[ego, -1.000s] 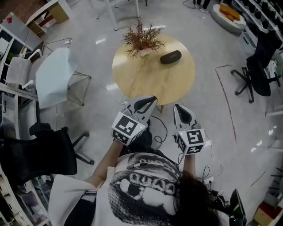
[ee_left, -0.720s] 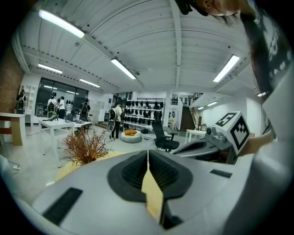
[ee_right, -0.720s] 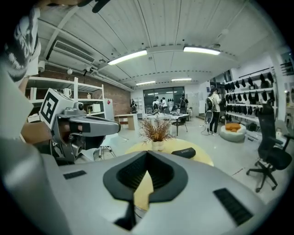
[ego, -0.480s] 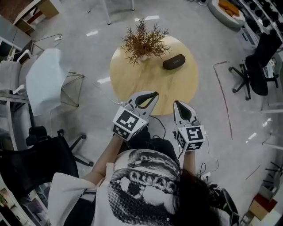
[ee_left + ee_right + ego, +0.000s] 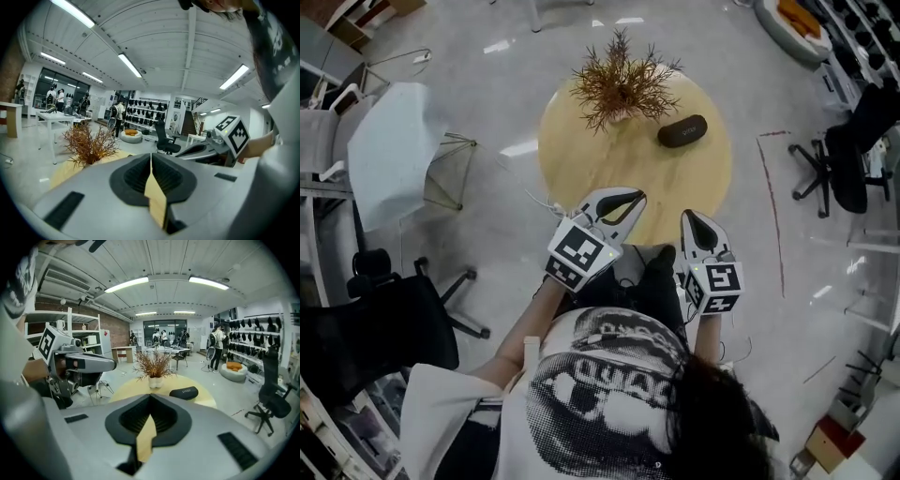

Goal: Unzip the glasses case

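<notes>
A black glasses case [image 5: 682, 130] lies zipped on the far right of the round wooden table [image 5: 581, 164]; the right gripper view shows the case [image 5: 183, 392] beyond the jaws. My left gripper [image 5: 637, 195] hangs over the table's near edge, jaws closed together, nothing held. My right gripper [image 5: 688, 217] is just off the near edge, also shut and empty. Both stay well short of the case. In the left gripper view my left gripper [image 5: 151, 153] points past the plant; the case is hidden there.
A dried brown plant in a white pot [image 5: 619, 84] stands at the table's far side, left of the case. A light chair [image 5: 394, 150] and a black office chair [image 5: 384, 328] stand left; another black chair [image 5: 853, 159] stands right. Cables lie on the floor.
Both grippers have come forward toward the table; the left one now reaches over its near edge. The table and case sit closer in the head view. Both jaws stay closed.
</notes>
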